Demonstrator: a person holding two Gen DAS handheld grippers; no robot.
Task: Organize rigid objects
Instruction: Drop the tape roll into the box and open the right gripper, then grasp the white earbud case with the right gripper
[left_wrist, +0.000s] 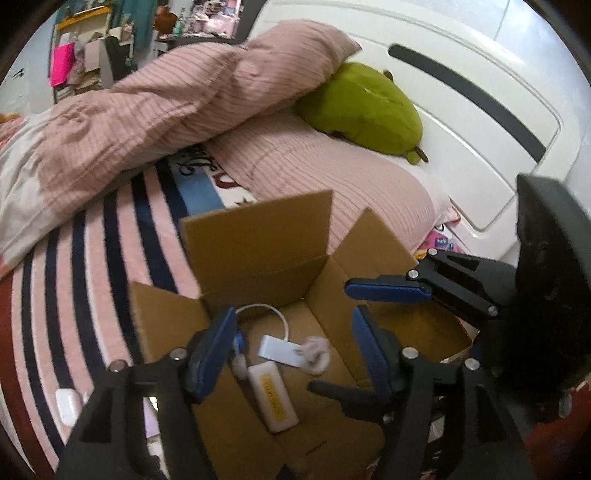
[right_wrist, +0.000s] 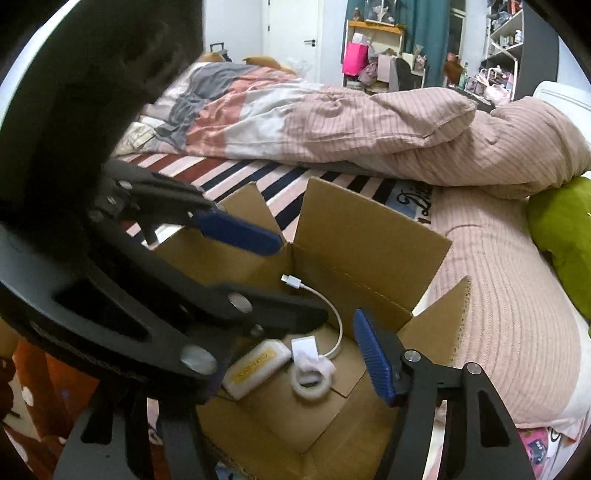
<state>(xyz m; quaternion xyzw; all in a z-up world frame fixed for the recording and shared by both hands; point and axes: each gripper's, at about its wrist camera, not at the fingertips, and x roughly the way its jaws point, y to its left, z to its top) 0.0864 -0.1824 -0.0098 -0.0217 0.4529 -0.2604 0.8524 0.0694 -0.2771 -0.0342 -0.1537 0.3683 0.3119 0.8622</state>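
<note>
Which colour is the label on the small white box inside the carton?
Yellow, on the white box; clearest in the left wrist view.

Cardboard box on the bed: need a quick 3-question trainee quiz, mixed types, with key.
1. True or false: the open brown cardboard box already holds the white rectangular case with the yellow label.
2. Multiple choice: the white adapter with its looped cable lies (A) on the striped blanket outside the box, (B) on the box floor, (C) on the green plush cushion.
3. Fill in: the left tongs and the right tongs both stand ____ over the box, and neither grips anything.

Key: 1 true; 2 B; 3 open.
</note>
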